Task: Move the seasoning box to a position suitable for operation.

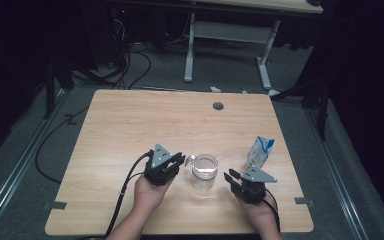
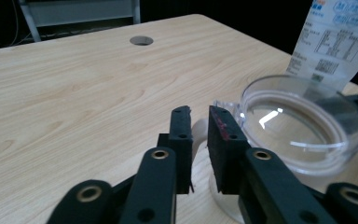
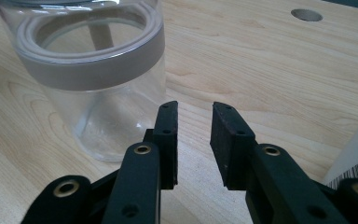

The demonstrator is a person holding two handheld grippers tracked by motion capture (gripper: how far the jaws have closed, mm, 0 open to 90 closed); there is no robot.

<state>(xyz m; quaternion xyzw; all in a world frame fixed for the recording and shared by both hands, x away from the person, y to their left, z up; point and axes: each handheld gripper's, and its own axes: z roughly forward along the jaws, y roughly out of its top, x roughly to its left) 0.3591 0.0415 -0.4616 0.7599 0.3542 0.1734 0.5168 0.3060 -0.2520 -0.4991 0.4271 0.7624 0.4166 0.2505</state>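
clear glass jug (image 1: 204, 172) sits near the front middle of the wooden table (image 1: 130, 130), lid on, between both hands. left gripper (image 2: 199, 122) has its jaws narrowed around the jug's handle (image 2: 197, 132), looks like a pinch but i can't swear the pads are pressing yet. right gripper (image 3: 194, 122) hangs just beside the jug, jaws a bit apart with nothing in them. milk carton (image 1: 260, 152) stands off to the right. i'd guess this is the steady-the-jug step, so next the right one needs to get the lid or the carton without knocking anything.
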